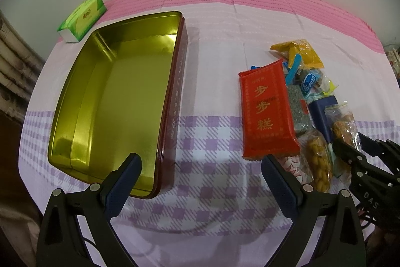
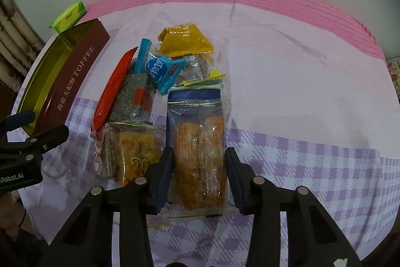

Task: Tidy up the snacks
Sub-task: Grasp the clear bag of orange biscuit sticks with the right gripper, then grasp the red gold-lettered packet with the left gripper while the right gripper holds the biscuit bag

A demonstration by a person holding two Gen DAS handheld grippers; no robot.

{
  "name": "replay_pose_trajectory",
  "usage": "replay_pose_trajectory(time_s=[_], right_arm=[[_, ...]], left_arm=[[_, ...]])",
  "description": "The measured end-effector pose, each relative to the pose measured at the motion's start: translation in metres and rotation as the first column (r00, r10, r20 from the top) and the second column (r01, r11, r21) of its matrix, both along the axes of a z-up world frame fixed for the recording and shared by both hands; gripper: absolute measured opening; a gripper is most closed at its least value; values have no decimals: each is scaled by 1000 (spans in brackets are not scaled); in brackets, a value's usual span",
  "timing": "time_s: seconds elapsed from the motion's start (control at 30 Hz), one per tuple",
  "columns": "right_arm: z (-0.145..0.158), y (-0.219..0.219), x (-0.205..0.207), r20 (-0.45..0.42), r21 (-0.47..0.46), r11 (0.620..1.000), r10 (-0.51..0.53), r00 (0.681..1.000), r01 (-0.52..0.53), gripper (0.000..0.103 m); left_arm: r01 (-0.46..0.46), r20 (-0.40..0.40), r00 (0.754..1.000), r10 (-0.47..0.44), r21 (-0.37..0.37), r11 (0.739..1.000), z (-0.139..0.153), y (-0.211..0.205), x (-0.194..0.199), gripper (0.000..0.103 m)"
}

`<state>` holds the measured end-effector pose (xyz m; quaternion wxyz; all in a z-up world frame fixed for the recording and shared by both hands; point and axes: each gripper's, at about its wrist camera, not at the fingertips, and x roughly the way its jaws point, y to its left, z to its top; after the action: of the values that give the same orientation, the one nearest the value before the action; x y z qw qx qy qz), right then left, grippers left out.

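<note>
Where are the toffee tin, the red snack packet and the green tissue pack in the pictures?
toffee tin (image 1: 120, 101): left wrist view, on its bare gold floor.
red snack packet (image 1: 266, 111): left wrist view, on the middle of its printed front.
green tissue pack (image 1: 82, 18): left wrist view, on its top face.

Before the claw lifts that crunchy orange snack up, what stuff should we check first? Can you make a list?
1. Right claw around the clear orange snack packet: ok, one finger on each side of it.
2. Fingers really squeezing the packet: cannot tell, the wrapper hides the contact.
3. Only one snack caught: cannot tell, the blue packet lies right under it.
4. Toffee tin open with room inside: ok, nothing in it.
5. Left claw out of the way: ok, open and holding nothing, over the cloth between tin and snacks.
6. Red packet clear of the grab: ok, it lies beside the pile.
</note>
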<state>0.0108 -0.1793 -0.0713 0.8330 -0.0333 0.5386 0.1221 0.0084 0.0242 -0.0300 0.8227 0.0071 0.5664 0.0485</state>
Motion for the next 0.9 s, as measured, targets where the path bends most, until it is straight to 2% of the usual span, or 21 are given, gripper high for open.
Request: replay_pose_trajectory(time_s=[0.23, 0.53, 0.8, 0.9], right_arm=[[3, -8, -4, 18, 26, 1000, -14, 1000, 14, 35], [11, -34, -6, 38, 42, 996, -82, 996, 80, 35], [10, -43, -6, 26, 70, 990, -127, 992, 125, 35], [9, -44, -5, 21, 80, 988, -136, 990, 134, 35]], left_arm=[[16, -1, 1000, -16, -6, 1000, 3, -5, 7, 97], [45, 40, 998, -42, -54, 998, 13, -15, 33, 97], [95, 22, 995, -94, -35, 995, 6, -35, 57, 97], [113, 10, 994, -113, -2, 994, -2, -46, 66, 97]])
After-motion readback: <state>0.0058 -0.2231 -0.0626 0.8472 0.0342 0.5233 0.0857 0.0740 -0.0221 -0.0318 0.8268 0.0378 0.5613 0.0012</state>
